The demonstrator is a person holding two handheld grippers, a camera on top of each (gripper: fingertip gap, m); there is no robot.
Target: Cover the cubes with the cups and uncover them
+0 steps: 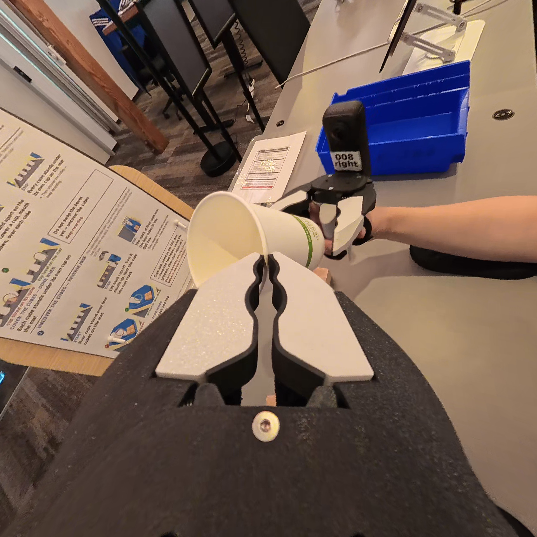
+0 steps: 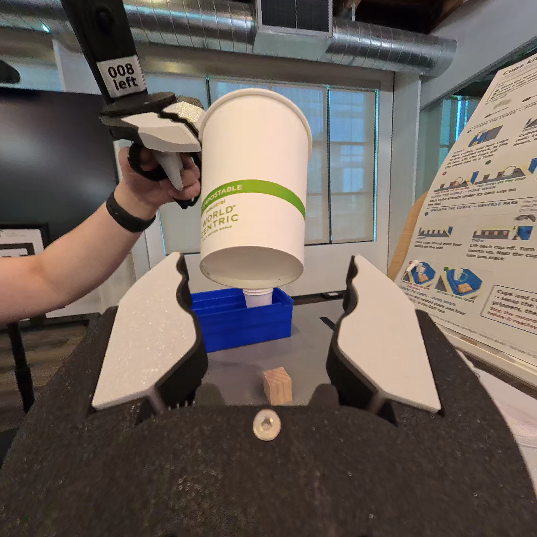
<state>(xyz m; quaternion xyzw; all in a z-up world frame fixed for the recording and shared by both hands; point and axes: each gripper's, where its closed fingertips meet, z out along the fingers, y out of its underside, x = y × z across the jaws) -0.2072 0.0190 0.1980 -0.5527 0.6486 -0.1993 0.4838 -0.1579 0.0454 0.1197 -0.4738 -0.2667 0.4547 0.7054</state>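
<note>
Cup white with a green band, held in the air at frame centre, rim pinched in the left tool, right tool spread wide below it, wooden cube on the grey bench, blue bin behind, instruction poster at right, windows and ceiling ducts beyond.

Cup white, green band around it near base, cream inside. My fingers pale grey on speckled black bodies. Below cup — cube of light striped wood grain. Behind cup — bin bright blue, table plain grey.
</note>
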